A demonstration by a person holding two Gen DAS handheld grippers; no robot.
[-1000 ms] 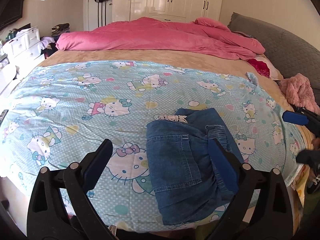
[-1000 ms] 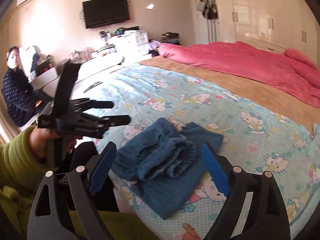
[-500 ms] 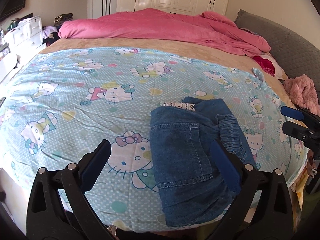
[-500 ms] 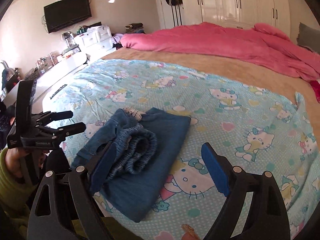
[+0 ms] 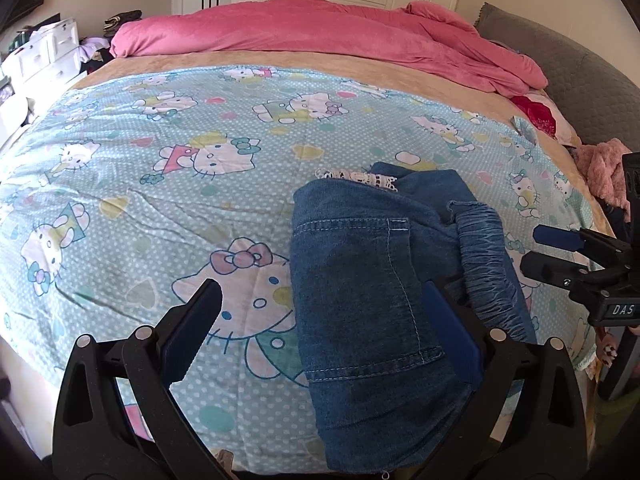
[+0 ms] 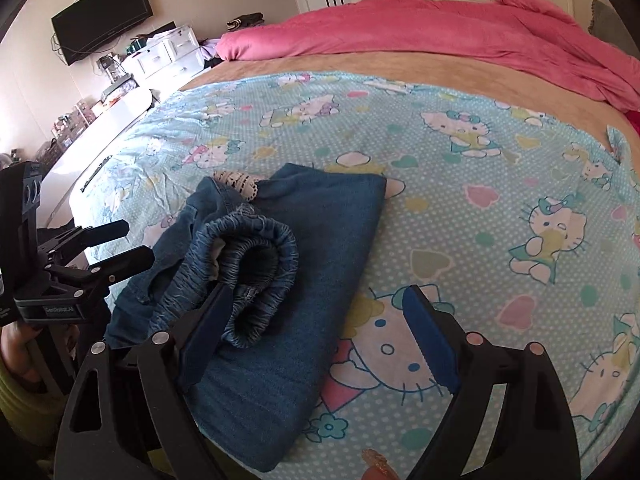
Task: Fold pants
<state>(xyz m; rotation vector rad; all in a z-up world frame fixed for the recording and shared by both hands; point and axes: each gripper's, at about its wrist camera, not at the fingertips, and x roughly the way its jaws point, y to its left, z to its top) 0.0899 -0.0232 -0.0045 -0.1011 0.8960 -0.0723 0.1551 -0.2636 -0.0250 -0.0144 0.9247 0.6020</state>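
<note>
The blue denim pants (image 5: 372,280) lie folded in a compact stack on the Hello Kitty sheet (image 5: 160,200) near the bed's front edge. Their elastic waistband (image 6: 248,264) is bunched on top, and a bit of white lace (image 6: 236,182) pokes out at the far end. My left gripper (image 5: 320,320) is open and empty, just above the near left part of the stack. My right gripper (image 6: 316,328) is open and empty over the stack's near right side. Each gripper shows in the other's view: the right one (image 5: 568,256) and the left one (image 6: 104,248).
A pink duvet (image 5: 320,36) is heaped across the far side of the bed. A grey headboard (image 5: 580,80) and a pink fuzzy garment (image 5: 604,172) are on the right. White drawers (image 6: 168,52) and a wall TV (image 6: 104,16) stand beyond the bed's left side.
Both grippers have moved in closer to the folded pants. The right wrist view has swung right, away from the room's left side. The pants have not moved.
</note>
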